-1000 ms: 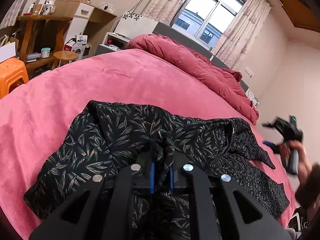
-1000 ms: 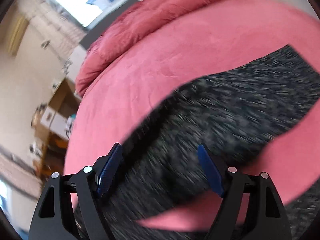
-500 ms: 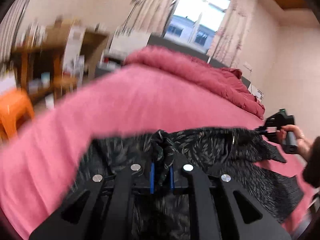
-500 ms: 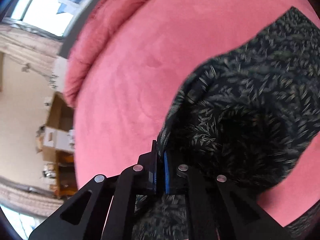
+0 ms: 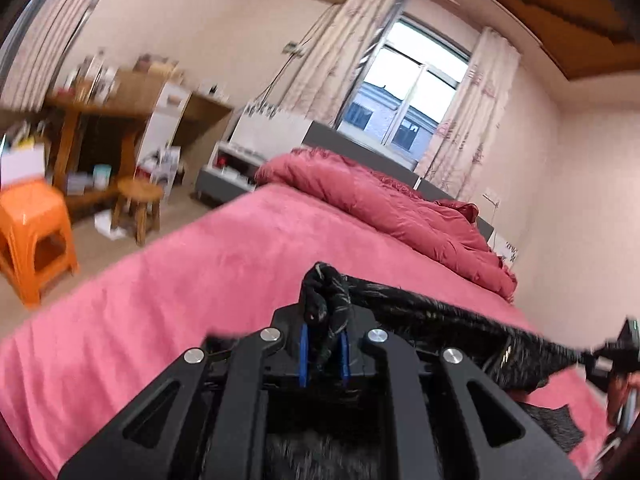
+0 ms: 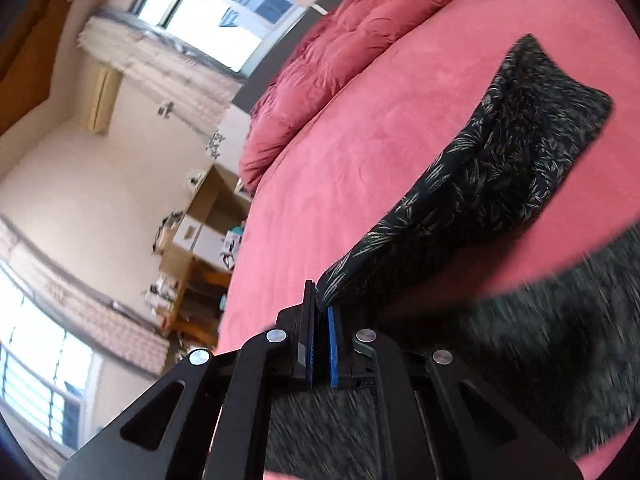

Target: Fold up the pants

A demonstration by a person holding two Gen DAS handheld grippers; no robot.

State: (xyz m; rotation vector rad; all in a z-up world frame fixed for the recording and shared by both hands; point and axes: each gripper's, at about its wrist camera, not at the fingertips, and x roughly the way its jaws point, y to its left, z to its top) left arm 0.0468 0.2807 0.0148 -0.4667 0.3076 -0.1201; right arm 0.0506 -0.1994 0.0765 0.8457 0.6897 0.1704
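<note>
The pants (image 5: 440,320) are black with a pale leaf print. My left gripper (image 5: 323,350) is shut on a bunched corner of them and holds it up above the pink bed (image 5: 200,280). The cloth stretches right to my right gripper (image 5: 616,356) at the frame's edge. In the right wrist view my right gripper (image 6: 320,344) is shut on another edge of the pants (image 6: 480,200), which hang taut above the bed (image 6: 340,140); the far end drapes down.
A rumpled red duvet (image 5: 400,208) lies at the head of the bed. An orange plastic stool (image 5: 32,232) and a small wooden stool (image 5: 140,200) stand on the floor at left, beside a cluttered wooden desk (image 5: 100,112).
My right gripper went from open to shut on the pants edge. Both grippers have lifted, raising the pants off the bed and stretching them between them.
</note>
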